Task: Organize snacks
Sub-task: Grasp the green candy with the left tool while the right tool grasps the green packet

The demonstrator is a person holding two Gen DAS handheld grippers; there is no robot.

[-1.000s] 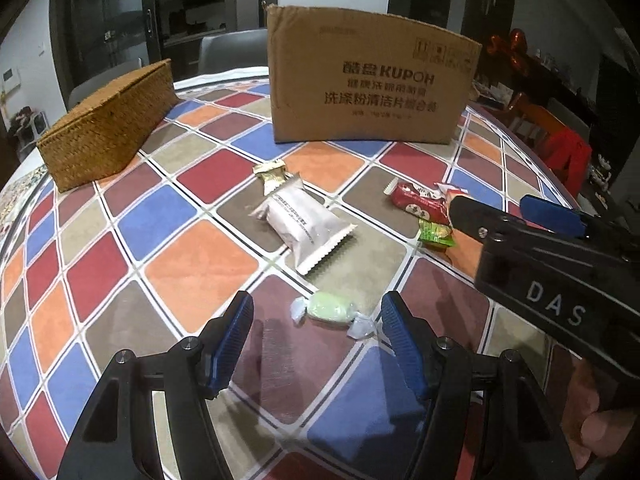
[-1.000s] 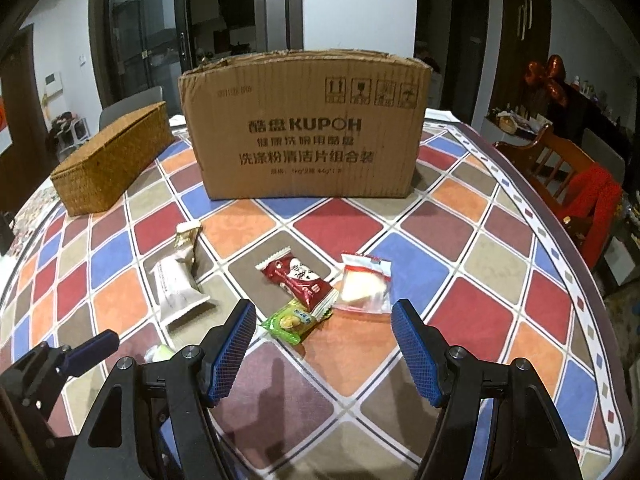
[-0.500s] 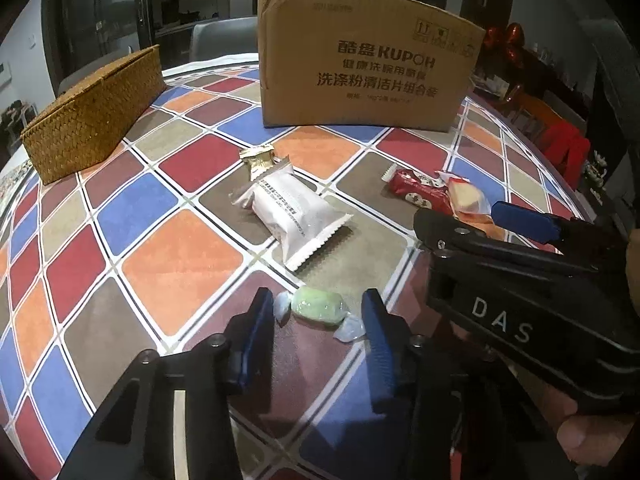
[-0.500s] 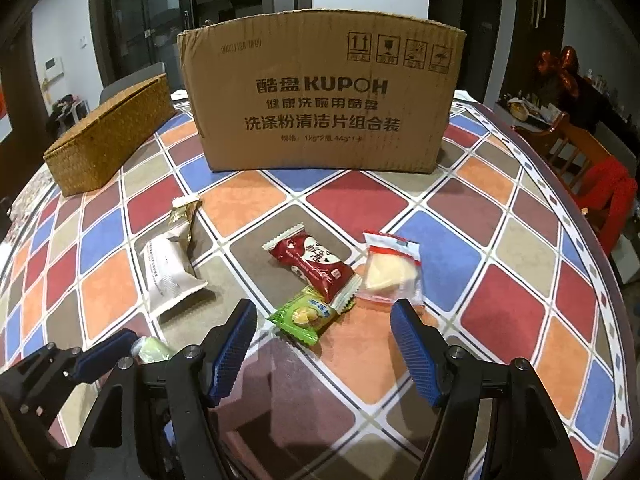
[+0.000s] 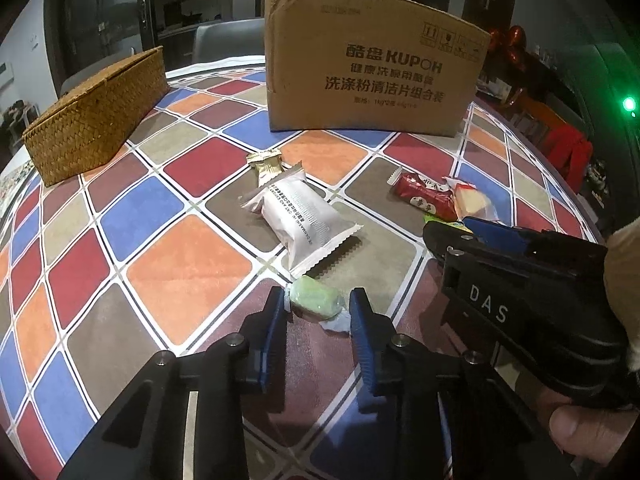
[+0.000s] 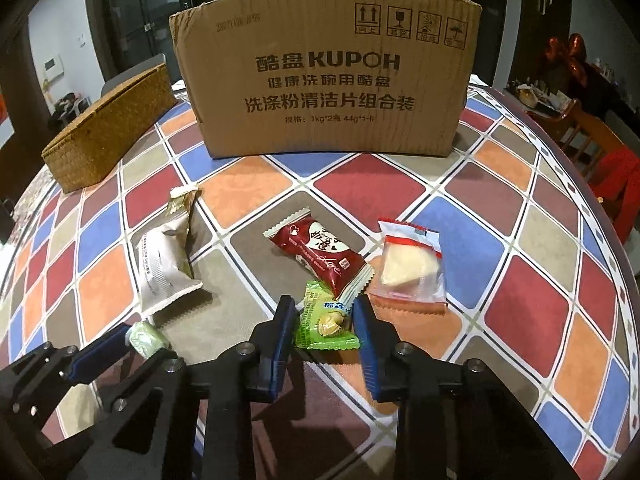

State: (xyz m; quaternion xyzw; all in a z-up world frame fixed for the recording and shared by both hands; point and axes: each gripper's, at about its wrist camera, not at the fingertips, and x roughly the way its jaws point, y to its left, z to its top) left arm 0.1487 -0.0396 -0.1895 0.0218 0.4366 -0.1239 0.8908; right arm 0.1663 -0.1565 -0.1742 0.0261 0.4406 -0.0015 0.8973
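On the checkered table [image 6: 472,196], left gripper [image 5: 316,312] part-open, fingers flanking a pale green candy [image 5: 316,301], white packet [image 5: 302,220] beyond, right gripper [image 6: 324,316] part-open, straddling a green snack packet [image 6: 324,322], red packet [image 6: 324,256] touching it.

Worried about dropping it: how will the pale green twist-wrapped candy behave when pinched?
The green candy looks small and rounded, so it may roll or squirt sideways between the left gripper fingers. Its twisted wrapper ends look floppy, probably poor handholds. Likely light.
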